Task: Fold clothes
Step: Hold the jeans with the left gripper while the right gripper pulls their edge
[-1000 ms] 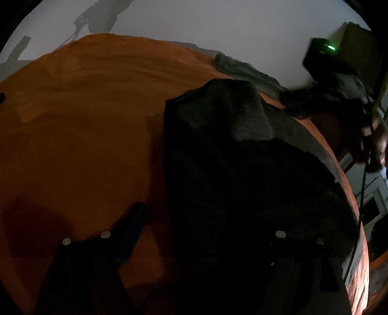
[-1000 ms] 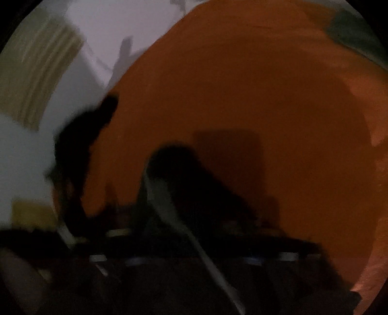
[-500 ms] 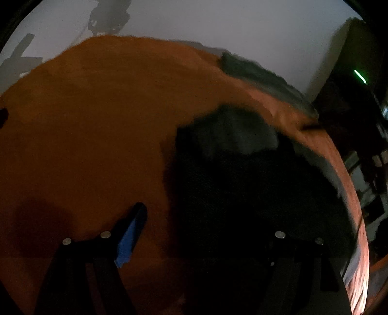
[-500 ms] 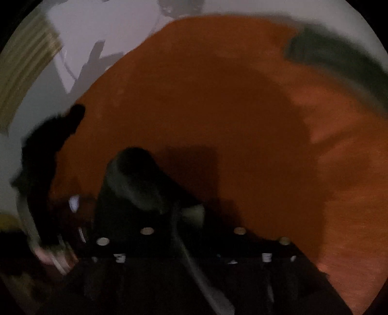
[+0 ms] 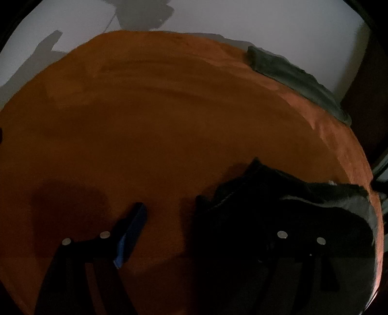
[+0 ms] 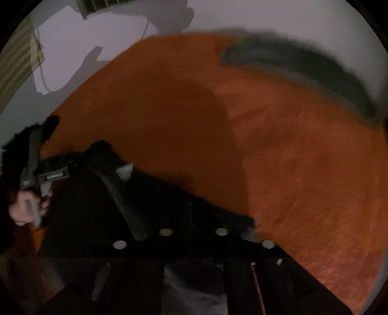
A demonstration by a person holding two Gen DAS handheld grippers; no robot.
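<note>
Orange fabric covers the whole work surface (image 5: 157, 116), a bed or table spread that fills both of my wrist views under dim light. At its far right edge lies a grey-green folded cloth (image 5: 288, 70), well apart from everything else; my right view shows it too, smeared by blur (image 6: 291, 60). Behind the spread is a pale wall (image 5: 242, 21) with hard shadows on it.

From my left gripper (image 5: 211, 232) I see one finger (image 5: 132, 227), dark with a blue inner pad, lying low over bare orange. The other finger is buried under the dark garment (image 5: 278, 213), which sits bunched at the near right of the spread, so the jaws stand wide apart with cloth draped over one side; I cannot tell whether anything is actually pinched.

In my right view the dark garment (image 6: 101, 206) heaps across the near left and spills over the right gripper (image 6: 194, 237), hiding its fingertips. I cannot tell how far that claw gapes or whether it grips. Beyond the heap, a hand (image 6: 26, 208) holds the other tool's handle.
</note>
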